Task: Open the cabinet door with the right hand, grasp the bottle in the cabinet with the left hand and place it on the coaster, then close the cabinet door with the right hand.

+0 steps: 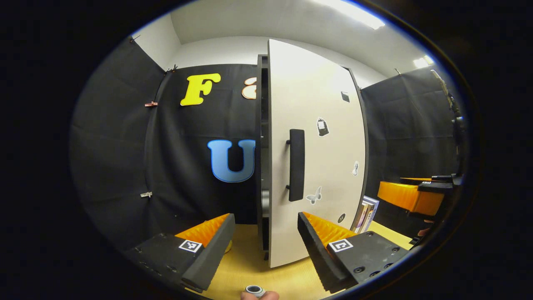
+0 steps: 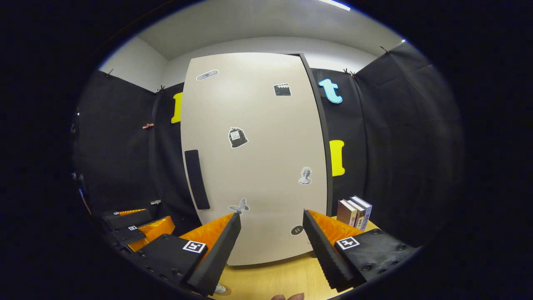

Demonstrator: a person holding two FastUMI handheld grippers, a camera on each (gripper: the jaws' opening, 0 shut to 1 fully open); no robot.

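Cabinet door [image 2: 254, 158], centre frame: shut or nearly so, handle [image 2: 196, 179] at left edge untouched.
Right gripper [image 2: 270, 246]: fingers spread wide, holding nothing.
Left gripper [image 1: 264, 246]: spread wide, holding nothing.
Bottle: hidden, presumably behind door.
Coaster [image 2: 220, 288]: partly seen, bottom edge.
All steps pending, as judged.

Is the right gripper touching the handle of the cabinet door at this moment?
Apart. In the right gripper view, the right gripper is open with nothing between its fingers, and the handle stands up and to the left, door panel between them.
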